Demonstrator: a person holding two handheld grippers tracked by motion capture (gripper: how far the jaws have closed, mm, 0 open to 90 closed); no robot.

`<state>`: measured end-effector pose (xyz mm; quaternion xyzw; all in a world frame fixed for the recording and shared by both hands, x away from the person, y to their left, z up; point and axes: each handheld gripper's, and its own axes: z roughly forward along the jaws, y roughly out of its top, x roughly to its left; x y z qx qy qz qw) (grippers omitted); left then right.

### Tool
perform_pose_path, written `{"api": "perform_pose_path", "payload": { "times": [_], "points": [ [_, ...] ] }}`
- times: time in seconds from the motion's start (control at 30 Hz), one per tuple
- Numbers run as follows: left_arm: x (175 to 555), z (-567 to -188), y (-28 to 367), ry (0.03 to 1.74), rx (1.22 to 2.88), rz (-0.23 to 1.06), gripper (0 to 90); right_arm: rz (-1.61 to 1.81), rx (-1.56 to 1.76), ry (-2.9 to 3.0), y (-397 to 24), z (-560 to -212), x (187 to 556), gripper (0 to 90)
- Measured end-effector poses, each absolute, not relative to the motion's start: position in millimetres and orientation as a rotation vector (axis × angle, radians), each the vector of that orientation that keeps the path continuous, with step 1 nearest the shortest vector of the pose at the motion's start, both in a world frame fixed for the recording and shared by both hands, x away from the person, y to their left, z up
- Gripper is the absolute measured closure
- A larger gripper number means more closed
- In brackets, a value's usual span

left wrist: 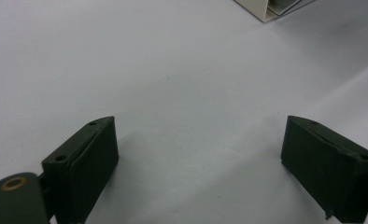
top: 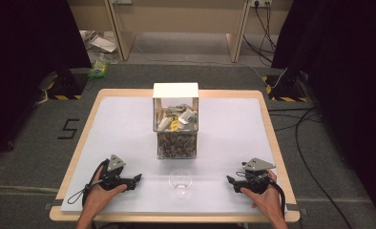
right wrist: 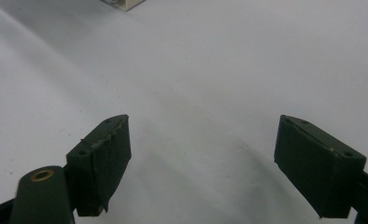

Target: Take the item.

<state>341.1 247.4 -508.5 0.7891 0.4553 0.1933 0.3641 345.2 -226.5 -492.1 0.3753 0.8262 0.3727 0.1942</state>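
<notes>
In the high view the white worktop (top: 124, 133) is evenly and brightly lit from above, while both side edges of the picture sink into near black. The picture is soft and low in detail. The glass (top: 180, 182) near the worktop's front edge casts only a faint shadow. In both gripper views the worktop looks grey-white, with soft, diffuse shadows beneath the tongs (left wrist: 198, 154), whose near parts at the bottom corners are blurred.

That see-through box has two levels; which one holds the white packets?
The upper compartment, right under the white lid, holds the white and yellow packets. The lower compartment holds darker, brownish pieces instead.
</notes>
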Motion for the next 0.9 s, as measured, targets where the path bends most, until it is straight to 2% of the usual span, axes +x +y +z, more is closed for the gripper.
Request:
{"api": "perform_pose_path", "payload": {
  "times": [0.7,0.9],
  "points": [
    [341.1,-508.6,247.3,1.172,2.028,0.496,10.3,1.206,0.916,2.15,-209.9,-454.2,346.7,34.2],
    [341.1,-508.5,247.3,1.172,2.03,0.498,10.3,1.222,0.895,2.142,-202.3,-449.5,349.1,34.6]
  ]
}}
